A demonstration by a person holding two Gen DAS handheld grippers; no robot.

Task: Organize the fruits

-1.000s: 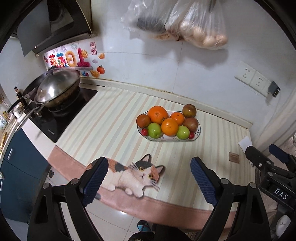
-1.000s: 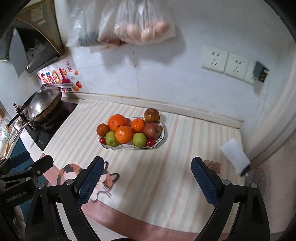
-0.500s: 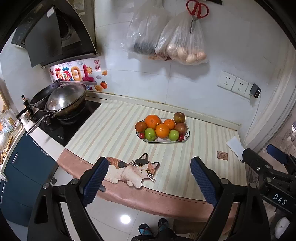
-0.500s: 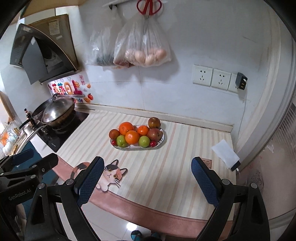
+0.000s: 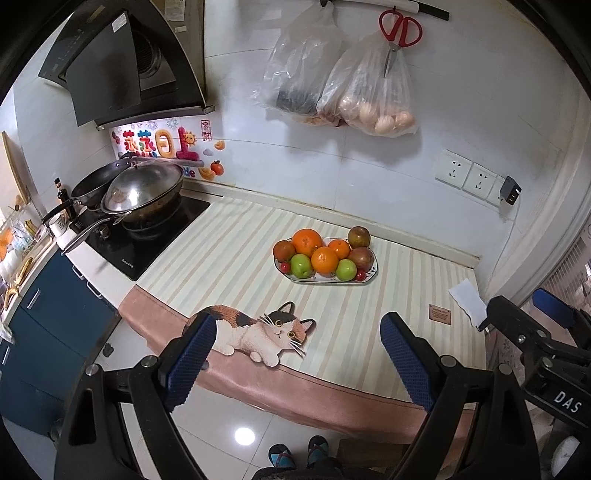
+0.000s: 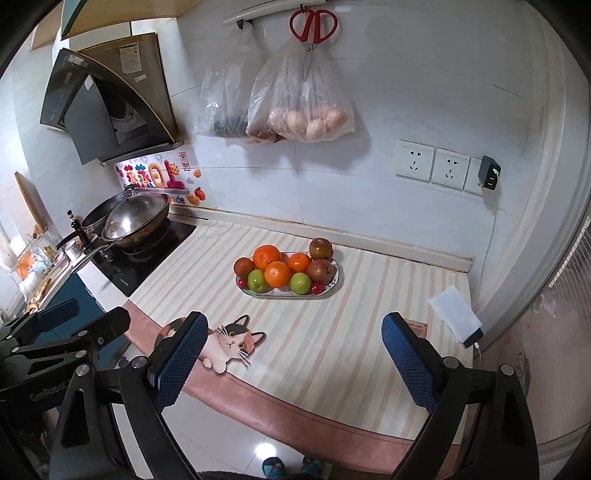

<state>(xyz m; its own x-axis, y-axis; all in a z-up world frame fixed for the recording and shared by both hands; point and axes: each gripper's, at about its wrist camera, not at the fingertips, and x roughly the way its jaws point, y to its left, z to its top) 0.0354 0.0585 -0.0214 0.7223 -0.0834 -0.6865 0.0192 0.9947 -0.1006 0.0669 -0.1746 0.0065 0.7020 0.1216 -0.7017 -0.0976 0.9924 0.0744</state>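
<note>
We hold both claws back from the desk (image 5: 236, 236), well short of its near edge, and both are released with nothing between their blue pads: the left claw (image 5: 295, 354) spreads wide over the cat picture (image 5: 258, 332) printed on the striped cloth (image 5: 354, 332), and the right claw (image 6: 291, 350) spreads just as wide a little further along the same edge. The fruit plate (image 5: 373, 271) sits near the middle of the desk, toward the wall, well apart from either claw. On it we see three oranges, the largest orange (image 5: 307, 242) at the back left, two green apples (image 5: 302, 265) along the front, dark red-brown fruits at both ends, and small red cherry-like fruits tucked at the front rim. From the right wrist view the same plate (image 6: 334, 282) lies ahead and slightly left of centre. To the left a wok (image 5: 147, 188) rests on the black stove (image 5: 140, 243). On the wall above hang two plastic bags (image 5: 369, 96) and red scissors (image 5: 400, 29). A white folded paper (image 6: 454, 314) lies at the desk's right end, near a small brown tag (image 6: 415, 326). Power sockets (image 6: 430, 164) are fixed to the wall at right.
</note>
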